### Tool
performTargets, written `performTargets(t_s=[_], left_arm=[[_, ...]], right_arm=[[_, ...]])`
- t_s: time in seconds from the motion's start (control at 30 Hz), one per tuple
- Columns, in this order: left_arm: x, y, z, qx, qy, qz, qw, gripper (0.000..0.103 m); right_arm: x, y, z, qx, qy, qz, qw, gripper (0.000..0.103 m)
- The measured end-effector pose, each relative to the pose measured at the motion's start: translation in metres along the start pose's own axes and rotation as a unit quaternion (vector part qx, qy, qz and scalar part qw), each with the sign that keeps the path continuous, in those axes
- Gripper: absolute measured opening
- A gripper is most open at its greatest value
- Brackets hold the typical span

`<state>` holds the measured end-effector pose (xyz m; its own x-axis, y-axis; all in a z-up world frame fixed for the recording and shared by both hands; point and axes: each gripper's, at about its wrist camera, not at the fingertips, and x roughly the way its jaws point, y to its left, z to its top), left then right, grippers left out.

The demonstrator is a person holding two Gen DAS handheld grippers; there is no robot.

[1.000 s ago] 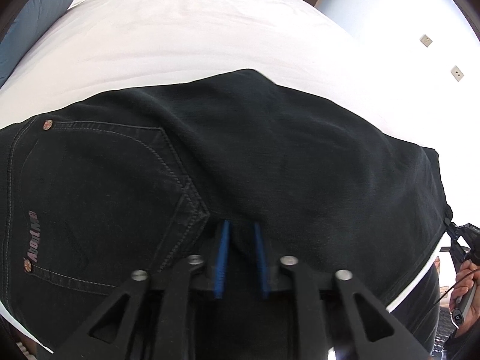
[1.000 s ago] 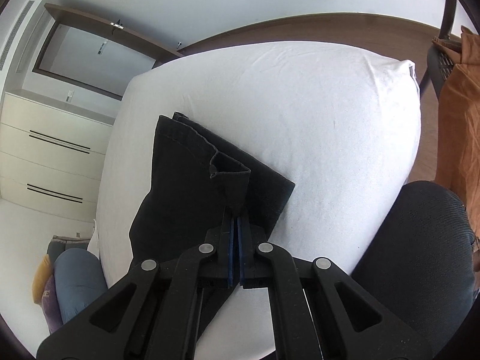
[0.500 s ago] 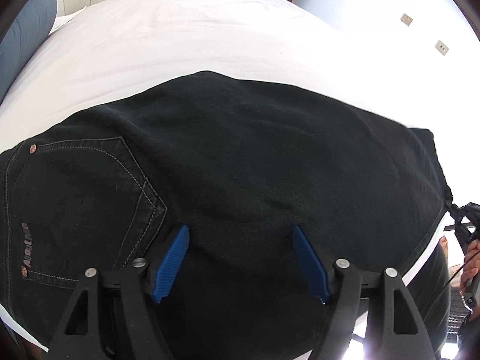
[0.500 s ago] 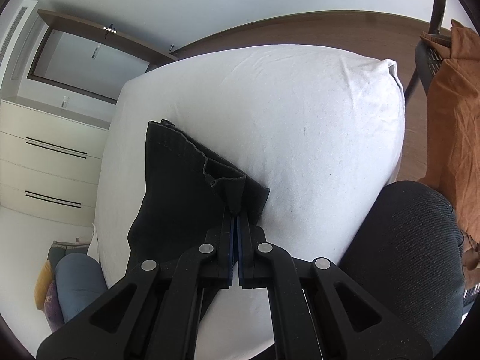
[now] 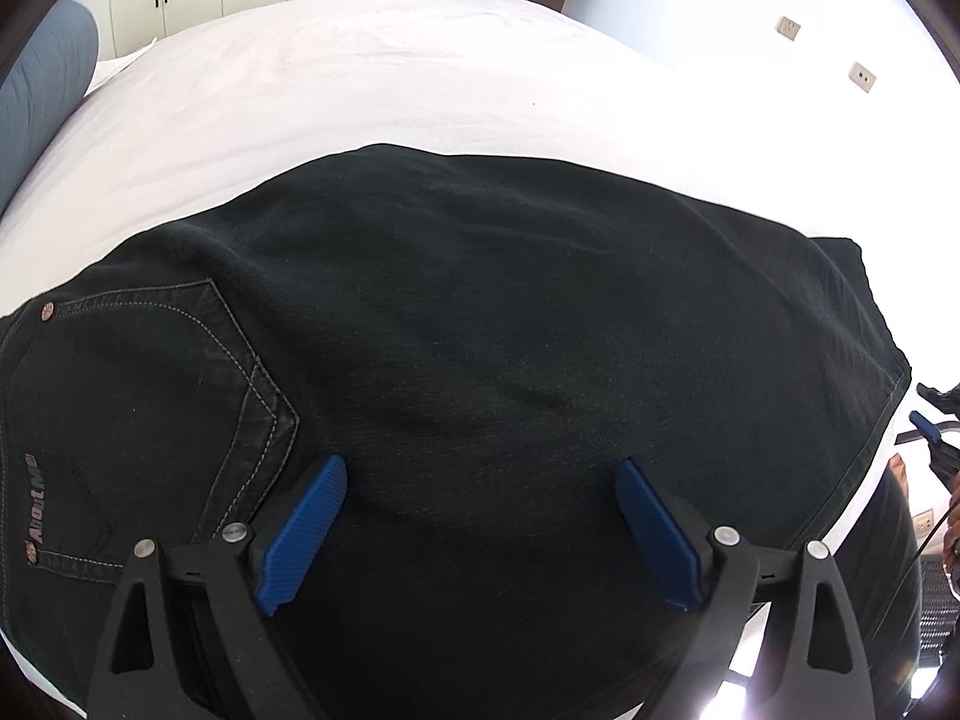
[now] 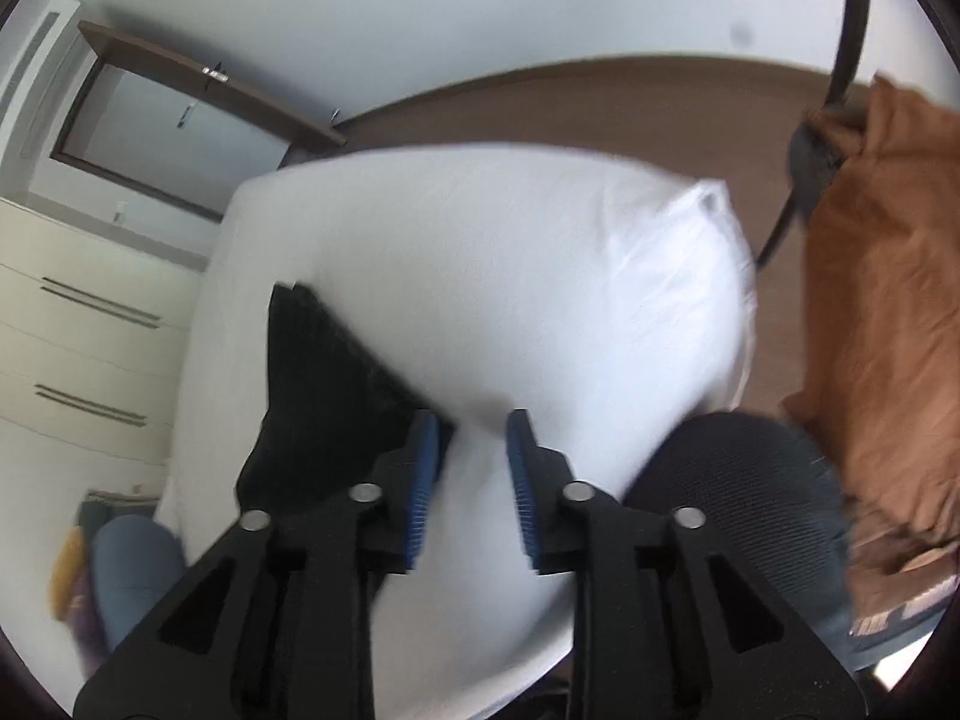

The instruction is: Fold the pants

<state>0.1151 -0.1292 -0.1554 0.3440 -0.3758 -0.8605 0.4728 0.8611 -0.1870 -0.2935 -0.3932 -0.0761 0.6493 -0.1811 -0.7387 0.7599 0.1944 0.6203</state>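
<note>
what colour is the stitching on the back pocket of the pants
Pale, whitish-grey stitching on the back pocket of the black pants; clearest in the left wrist view.

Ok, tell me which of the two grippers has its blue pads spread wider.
The left gripper: its jaws, opening, stand wide over the black pants. The right gripper shows a narrower gap, also opening, with nothing between.

Black pants, folded flat on the white bed, stitched back pocket up.
</note>
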Motion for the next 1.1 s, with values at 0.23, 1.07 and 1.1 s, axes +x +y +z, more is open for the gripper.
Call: performTargets(t_s=[0.23, 1.07, 1.1], left_arm=[[0.006, -0.01, 0.0, 0.003, 0.0, 0.005, 1.0, 0.097], [0.016, -0.015, -0.011, -0.016, -0.02, -0.01, 0.9996, 0.102], [0.017, -0.016, -0.011, -0.014, -0.019, -0.008, 0.9997, 0.102]], right_arm=[[0.009, 0.115, -0.017, -0.165, 0.079, 0.143, 0.973, 0.043], [0.12, 0.206, -0.084, -0.216, 0.189, 0.208, 0.935, 0.034], [0.123, 0.203, -0.098, -0.233, 0.203, 0.197, 0.93, 0.034]])
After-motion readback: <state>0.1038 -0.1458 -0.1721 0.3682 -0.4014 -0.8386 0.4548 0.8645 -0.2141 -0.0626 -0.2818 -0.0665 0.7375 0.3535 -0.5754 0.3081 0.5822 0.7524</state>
